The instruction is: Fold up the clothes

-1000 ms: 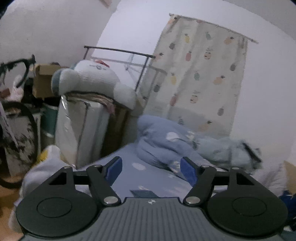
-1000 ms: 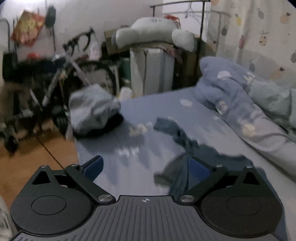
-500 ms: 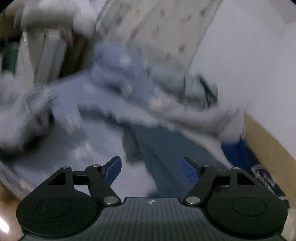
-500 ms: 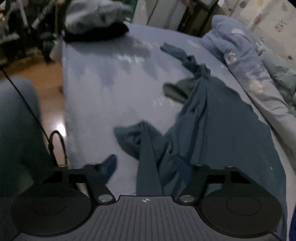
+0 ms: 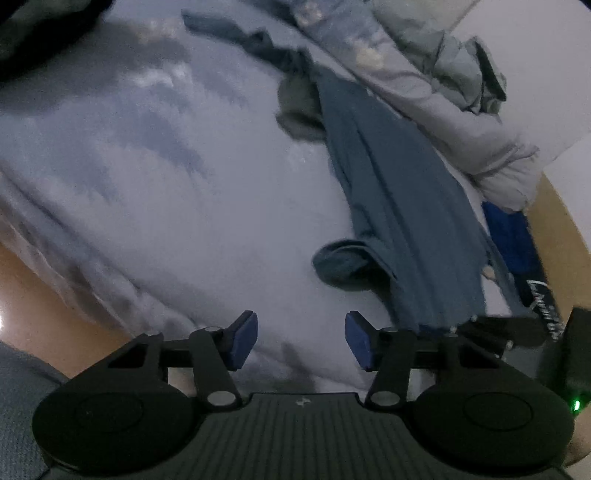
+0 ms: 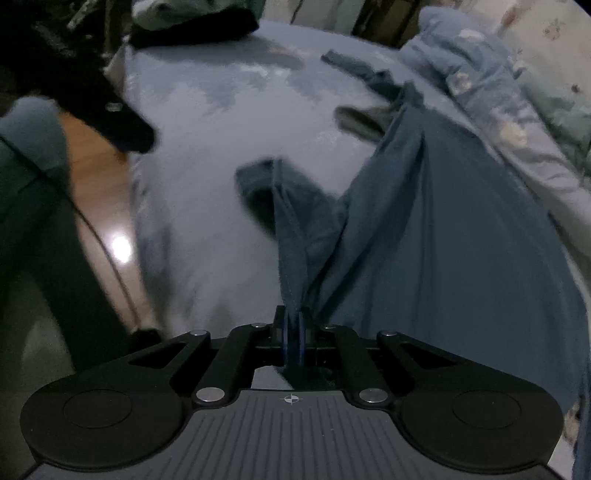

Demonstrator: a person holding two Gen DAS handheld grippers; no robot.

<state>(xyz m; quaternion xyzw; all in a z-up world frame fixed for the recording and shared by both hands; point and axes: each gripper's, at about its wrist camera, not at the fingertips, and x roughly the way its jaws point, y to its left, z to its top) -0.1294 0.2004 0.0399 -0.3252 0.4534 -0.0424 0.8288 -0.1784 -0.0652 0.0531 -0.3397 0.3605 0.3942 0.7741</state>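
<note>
On the bed [image 5: 155,177], ahead and to the right of the left gripper [image 5: 301,341], a blue garment [image 5: 399,206] is seen spread lengthwise, with a bunched fold [image 5: 343,264] at its near left edge. The left gripper's jaws are closing with only bare sheet between them; nothing is grasped. Its blue pads [image 5: 245,339] are seen apart, above the sheet near the bed's edge. The right gripper is partly seen at the right edge of this view, beside the garment's near end.

In the right wrist view, the right gripper [image 6: 293,338] is clenched on a pinched edge of the garment [image 6: 443,229]; cloth is drawn taut from the pads up toward the fold [image 6: 266,184]. The rest of the garment is laid out ahead and to the right of this gripper. A grey patch [image 6: 360,120] is seen by its far end, just left of it. A rumpled quilt [image 6: 487,85] is piled beyond the garment, to the right. Dark clothes [image 6: 192,22] are heaped far ahead at the left. Wooden floor [image 6: 99,206] is visible to the left of the bed. A dark blue item [image 5: 513,240] with white lettering is seen right of the garment in the left view.
</note>
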